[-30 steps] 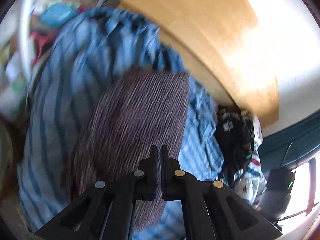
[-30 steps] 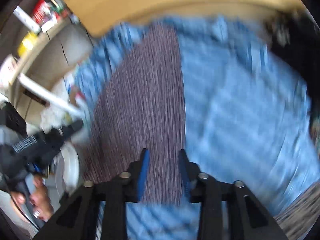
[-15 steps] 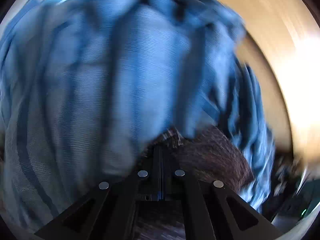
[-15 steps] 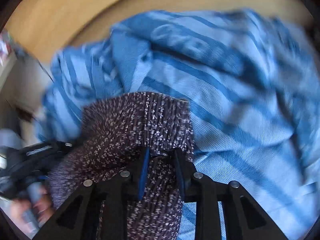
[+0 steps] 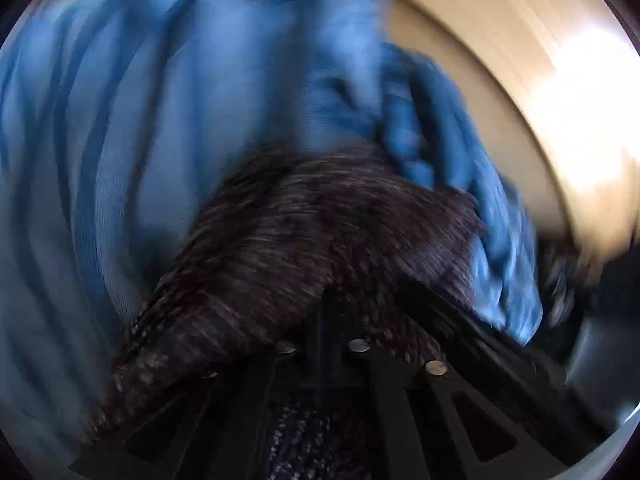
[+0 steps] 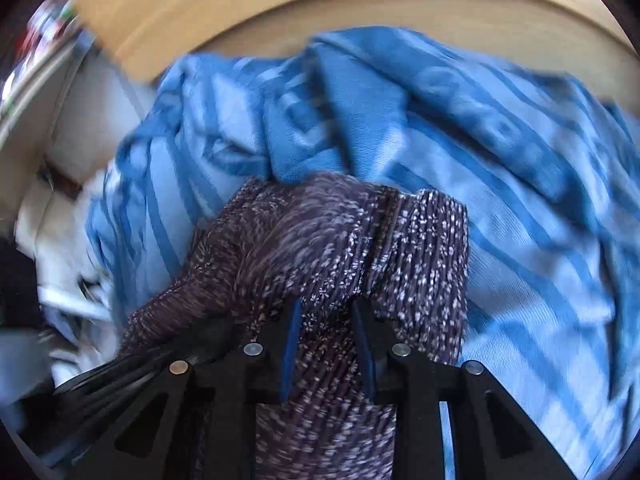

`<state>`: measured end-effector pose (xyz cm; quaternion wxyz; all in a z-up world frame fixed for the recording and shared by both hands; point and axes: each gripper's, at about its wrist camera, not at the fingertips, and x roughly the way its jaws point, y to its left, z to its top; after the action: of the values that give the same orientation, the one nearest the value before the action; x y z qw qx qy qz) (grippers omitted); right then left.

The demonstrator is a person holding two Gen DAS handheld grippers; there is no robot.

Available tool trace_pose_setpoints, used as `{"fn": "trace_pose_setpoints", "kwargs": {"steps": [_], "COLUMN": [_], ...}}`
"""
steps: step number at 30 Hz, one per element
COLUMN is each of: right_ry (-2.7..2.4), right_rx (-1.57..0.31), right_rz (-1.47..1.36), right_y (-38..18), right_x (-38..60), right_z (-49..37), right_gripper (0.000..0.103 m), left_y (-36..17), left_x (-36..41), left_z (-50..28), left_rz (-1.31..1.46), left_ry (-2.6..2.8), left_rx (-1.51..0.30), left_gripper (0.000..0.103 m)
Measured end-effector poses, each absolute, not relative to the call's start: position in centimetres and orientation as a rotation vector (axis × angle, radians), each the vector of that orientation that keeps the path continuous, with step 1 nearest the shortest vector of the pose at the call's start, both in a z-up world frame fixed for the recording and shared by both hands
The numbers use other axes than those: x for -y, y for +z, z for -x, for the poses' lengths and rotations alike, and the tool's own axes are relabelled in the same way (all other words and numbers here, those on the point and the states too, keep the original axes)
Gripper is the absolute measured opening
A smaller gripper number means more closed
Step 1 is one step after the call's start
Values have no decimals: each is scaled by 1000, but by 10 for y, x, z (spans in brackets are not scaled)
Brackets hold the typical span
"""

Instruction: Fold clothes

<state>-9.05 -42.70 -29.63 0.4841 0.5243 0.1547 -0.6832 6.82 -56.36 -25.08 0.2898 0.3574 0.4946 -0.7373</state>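
My left tool (image 5: 322,320) is clamped tight on the dark speckled garment (image 6: 320,248); my right tool (image 6: 326,320) has it bunched between slightly parted, opening jaws. It lies over a blue striped cloth (image 6: 500,160) on the wooden worktop (image 6: 280,12).

A wooden tabletop (image 6: 248,4) is being shown across the top of the right wrist view and, blurred and sunlit, at the upper right of the left wrist view (image 5: 500,32). Left of the tabletop, a pale shelf (image 6: 24,112) with blurred colourful items (image 6: 52,20) is being shown.
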Motion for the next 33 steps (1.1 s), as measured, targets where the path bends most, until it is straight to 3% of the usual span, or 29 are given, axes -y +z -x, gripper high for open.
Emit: {"fn": "trace_pose_setpoints", "kwargs": {"steps": [1, 3, 5, 6, 13, 16, 18, 21, 26, 33], "right_ry": [-1672, -1703, -1712, -1707, -1667, -1677, -1663, -1632, -1604, -1520], "right_rx": [-414, -438, -383, -347, -297, -308, -351, -402, -332, -358], "right_rz": [-1244, -1199, -1210, -1224, -1252, -1262, -1332, -1382, -1363, -1460], "right_y": [-291, -269, -249, -240, -218, -238, -269, -308, -274, -280], "right_x": [426, 412, 386, 373, 270, 253, 249, 248, 228, 221], "right_z": [85, 73, 62, 57, -12, -41, -51, -59, -64, -55], "right_gripper": [29, 32, 45, 46, 46, 46, 47, 47, 46, 47], "left_y": [-246, -222, -199, -192, -176, -187, -221, -255, -202, -171], "left_x": [562, 548, 531, 523, 445, 418, 420, 424, 409, 433], "left_z": [-75, -88, -108, -121, -201, -209, -212, -213, -218, -206], "left_rz": [-912, -879, -862, -844, -855, -915, -1020, -1030, -1003, -898], "left_ry": [-1963, -1977, -1989, -1999, -2077, -2091, -1970, -1906, -1997, -2065], "left_rx": [-1358, -1269, -1186, -1204, -1199, -1136, -1068, -1156, -1073, -1216], "left_gripper": [3, 3, 2, 2, 2, 2, 2, 2, 2, 2]}}
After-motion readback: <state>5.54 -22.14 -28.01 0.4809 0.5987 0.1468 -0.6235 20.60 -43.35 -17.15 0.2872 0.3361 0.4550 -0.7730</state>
